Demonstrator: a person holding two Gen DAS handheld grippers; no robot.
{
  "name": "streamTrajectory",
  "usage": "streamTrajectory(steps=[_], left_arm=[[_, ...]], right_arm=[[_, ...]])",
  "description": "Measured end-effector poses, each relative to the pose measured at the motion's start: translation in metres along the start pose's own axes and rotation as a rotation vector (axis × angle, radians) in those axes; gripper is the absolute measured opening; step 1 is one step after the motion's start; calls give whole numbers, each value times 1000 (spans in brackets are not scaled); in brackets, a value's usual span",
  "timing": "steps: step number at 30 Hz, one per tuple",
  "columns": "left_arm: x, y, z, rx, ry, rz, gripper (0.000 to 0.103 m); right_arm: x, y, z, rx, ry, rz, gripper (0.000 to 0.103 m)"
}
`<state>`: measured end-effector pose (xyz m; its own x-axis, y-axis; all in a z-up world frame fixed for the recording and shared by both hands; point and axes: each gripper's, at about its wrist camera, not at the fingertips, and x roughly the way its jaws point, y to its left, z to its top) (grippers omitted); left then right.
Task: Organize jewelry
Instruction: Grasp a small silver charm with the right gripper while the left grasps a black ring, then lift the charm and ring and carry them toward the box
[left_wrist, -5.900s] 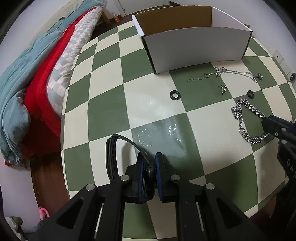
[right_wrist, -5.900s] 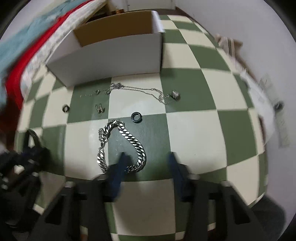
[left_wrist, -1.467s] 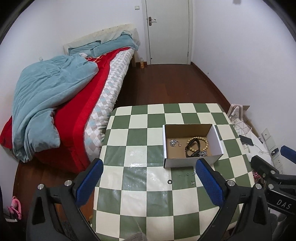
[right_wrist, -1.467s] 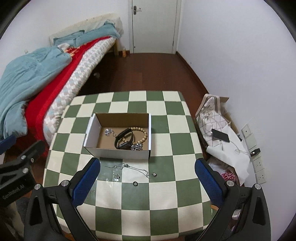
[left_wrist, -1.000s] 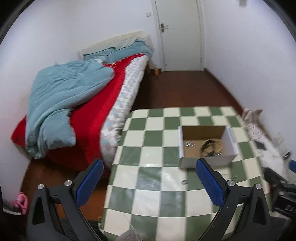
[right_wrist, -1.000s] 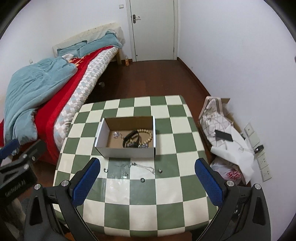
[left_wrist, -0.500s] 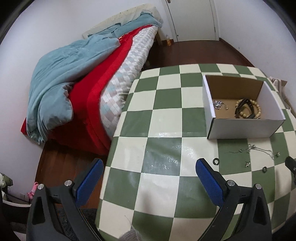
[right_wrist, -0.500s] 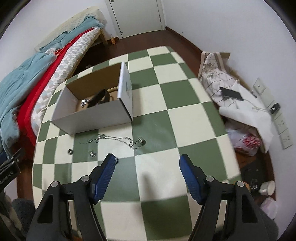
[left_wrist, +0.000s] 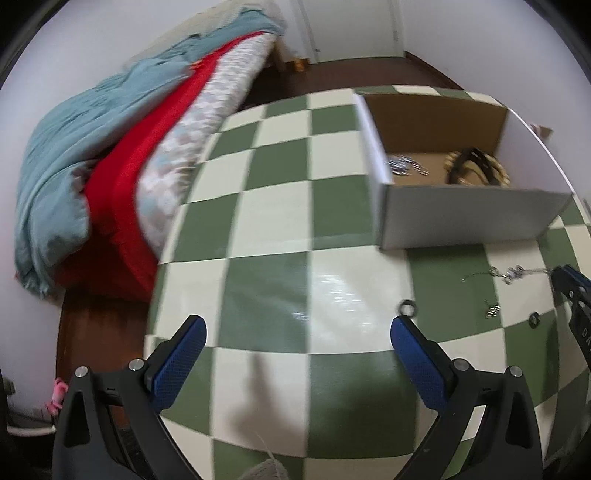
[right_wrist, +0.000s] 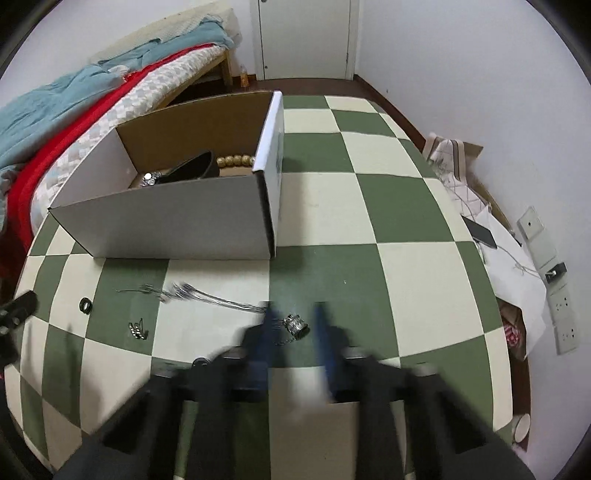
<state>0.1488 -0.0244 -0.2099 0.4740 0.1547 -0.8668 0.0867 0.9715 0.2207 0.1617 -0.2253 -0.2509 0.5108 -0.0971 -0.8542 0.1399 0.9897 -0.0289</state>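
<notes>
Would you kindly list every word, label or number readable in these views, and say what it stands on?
"DA", cut by the frame edge: black body of the right gripper, whose jaws have just been closing around a silver charm.
Red-and-white bag's print: too blurred.
Nothing else readable.

My left gripper (left_wrist: 295, 345): black angular arms, blue textured pads, silver round screws on arm tops. My right gripper (right_wrist: 295, 325): same black frame, blue pads, blurred. Beside checkered table (left_wrist: 280, 229), right gripper's black body carries white lettering, partly cut off.
</notes>
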Motion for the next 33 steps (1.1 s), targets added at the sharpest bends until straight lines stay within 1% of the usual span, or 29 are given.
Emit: streamTrajectory(steps=[3,6,9,10,11,12,14,15,16,17,18,19,26,31,33], left_arm=[[8,-13,2,18,23,-39,102],[15,-23,4,31,33,-63,101],[17,-32,6,47,22,-84,101],[17,-34,6,52,18,-90,96],[18,-36,6,57,18,-94,84],[17,-38,5,56,9,-115,79],[14,-40,5,59,1,-142,58],[14,-41,6,60,-3,-156,50],[12,-43,6,61,-5,-174,33],[12,-45,7,62,-5,-185,19],[12,-47,7,67,-5,-186,16],[11,-49,7,73,-8,-186,9],[9,-44,5,58,-20,-187,9],[-10,-36,9,39,-50,-200,9],[-24,-33,12,32,-68,-216,9]], right_arm=[[-3,-4,-1,18,1,-2,13],[-7,-21,-4,67,8,-14,13],[-13,-42,-8,112,12,-28,13],[-14,-48,-9,125,14,-32,13],[-15,-55,-10,141,18,-35,13],[-16,-58,-10,147,17,-37,13],[-17,-64,-11,153,17,-45,13],[-17,-66,-11,155,18,-46,13],[-17,-66,-11,155,18,-48,13],[-16,-66,-12,154,19,-47,13],[-16,-66,-12,155,20,-45,13],[-16,-65,-12,155,19,-44,13],[-28,-56,-8,142,1,-27,13],[-52,-48,6,129,-41,6,13],[-63,-44,13,123,-60,19,13]])
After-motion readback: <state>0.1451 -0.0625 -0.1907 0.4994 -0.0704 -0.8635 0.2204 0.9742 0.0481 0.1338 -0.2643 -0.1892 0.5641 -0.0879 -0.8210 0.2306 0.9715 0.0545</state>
